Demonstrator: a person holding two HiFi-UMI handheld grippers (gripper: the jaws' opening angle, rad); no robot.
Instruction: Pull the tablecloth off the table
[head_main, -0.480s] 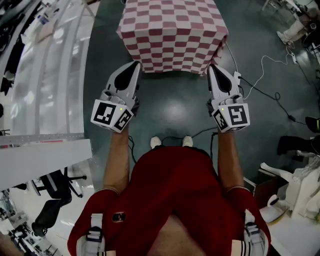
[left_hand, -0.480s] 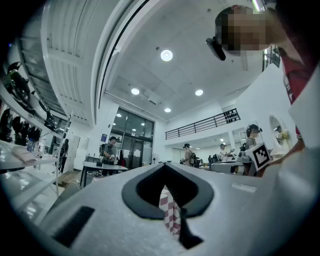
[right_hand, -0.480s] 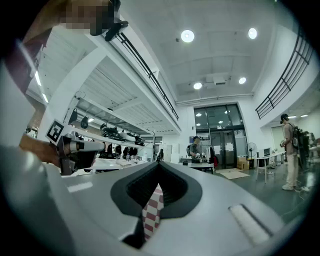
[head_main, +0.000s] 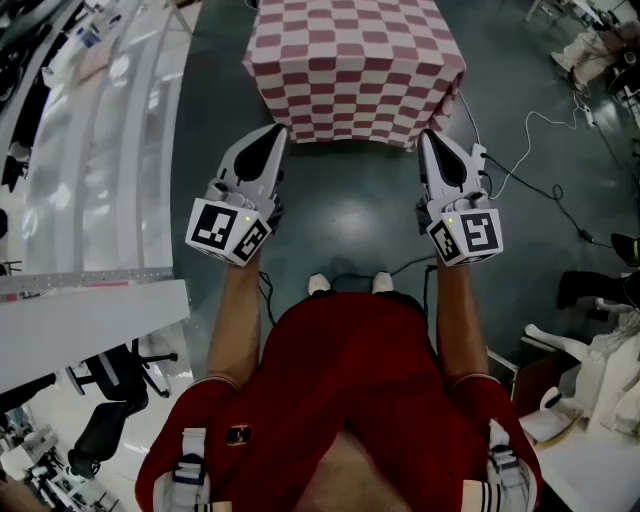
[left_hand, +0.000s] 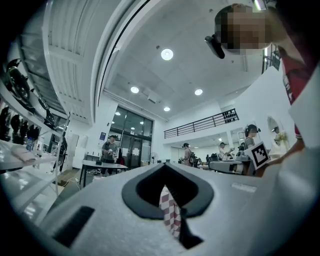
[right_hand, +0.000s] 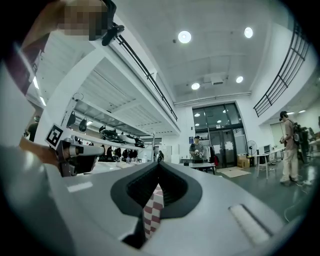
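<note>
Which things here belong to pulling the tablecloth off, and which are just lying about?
Job in hand: checked tablecloth; left gripper and right gripper, each shut on a near corner of it.
Lying about: floor cables; black office chair; white shelving on the left.

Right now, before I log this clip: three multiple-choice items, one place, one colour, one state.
1. Where is the red-and-white checked fabric tablecloth? A on the floor; B draped over the table; C on a shelf.
2. What colour is the person's shirt? A dark red; B blue; C white.
3. The left gripper and right gripper are: A both open; B one open; C both shut on cloth.
B: it hangs over the table's sides. A: seen in the head view. C: each gripper view shows checked cloth pinched between closed jaws.
</note>
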